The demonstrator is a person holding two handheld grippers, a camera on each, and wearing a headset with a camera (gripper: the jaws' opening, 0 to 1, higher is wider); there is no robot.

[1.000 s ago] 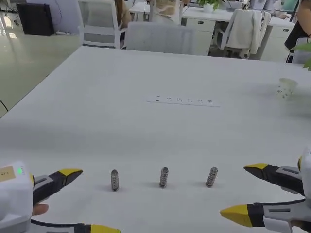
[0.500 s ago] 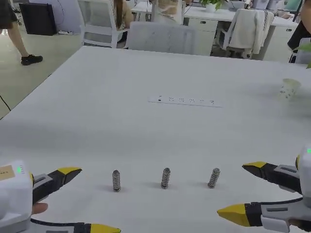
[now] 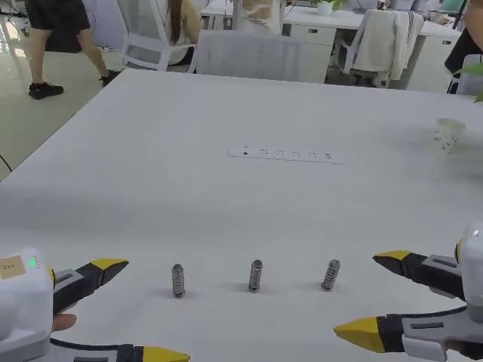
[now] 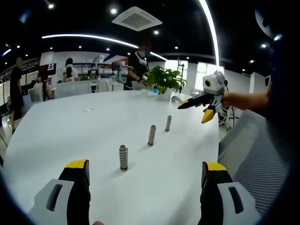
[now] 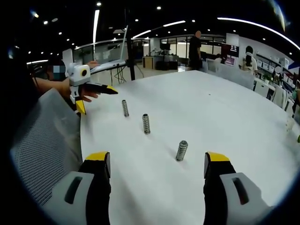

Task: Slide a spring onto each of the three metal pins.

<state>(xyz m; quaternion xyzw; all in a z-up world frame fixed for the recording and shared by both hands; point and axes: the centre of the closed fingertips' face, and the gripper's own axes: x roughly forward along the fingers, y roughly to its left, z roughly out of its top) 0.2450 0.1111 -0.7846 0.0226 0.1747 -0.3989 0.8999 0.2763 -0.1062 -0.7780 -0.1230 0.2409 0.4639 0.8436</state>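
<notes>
Three metal pins stand upright in a row on the white table, each with a spring around it: the left pin [image 3: 178,280], the middle pin [image 3: 256,275] and the right pin [image 3: 331,274]. My left gripper [image 3: 137,311] hangs open at the table's near left edge, a short way left of the left pin [image 4: 123,157]. My right gripper [image 3: 377,296] is open at the near right, just right of the right pin [image 5: 181,150]. Nothing is between either pair of jaws. The middle pin [image 4: 151,135] and far pin [image 4: 168,123] line up beyond.
A flush power strip [image 3: 285,154] lies in the table's middle. A paper cup [image 3: 448,135] stands at the far right. Chairs [image 3: 255,57] line the far edge, and a person [image 3: 54,38] walks at the back left.
Both grippers have stayed nearly still and open. A person has walked into view at the back left. The head camera has shifted slightly.
</notes>
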